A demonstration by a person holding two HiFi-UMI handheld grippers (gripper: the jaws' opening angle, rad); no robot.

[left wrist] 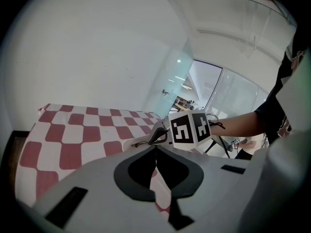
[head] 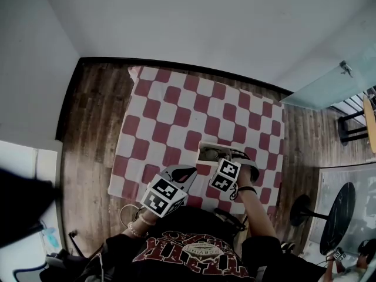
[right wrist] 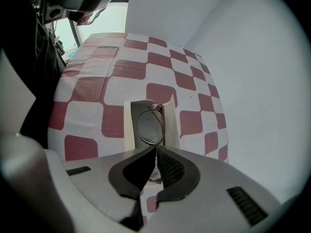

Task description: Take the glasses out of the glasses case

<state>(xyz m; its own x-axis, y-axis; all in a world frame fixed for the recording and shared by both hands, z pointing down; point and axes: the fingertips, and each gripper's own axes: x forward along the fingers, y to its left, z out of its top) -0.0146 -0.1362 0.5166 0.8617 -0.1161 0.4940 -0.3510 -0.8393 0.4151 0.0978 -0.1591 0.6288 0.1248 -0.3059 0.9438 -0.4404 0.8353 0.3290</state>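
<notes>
Right gripper view: the right gripper [right wrist: 155, 152] has its jaws pinched together on the rim of the glasses [right wrist: 151, 125], which stand upright in or just above the open glasses case [right wrist: 128, 130]; which is hard to tell. The left gripper [left wrist: 156, 148], closed and empty, waits near the case. Such a thin pinch could slip and drop the glasses back into the case.

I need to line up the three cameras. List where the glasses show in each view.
Head view: glasses right of centre, over the open case.
Left gripper view: centre, a small dark frame above the cloth.
Right gripper view: centre, lens just beyond the right gripper, whose jaws are shut on the frame.
Shared landmark: the red-and-white checked cloth.
</notes>
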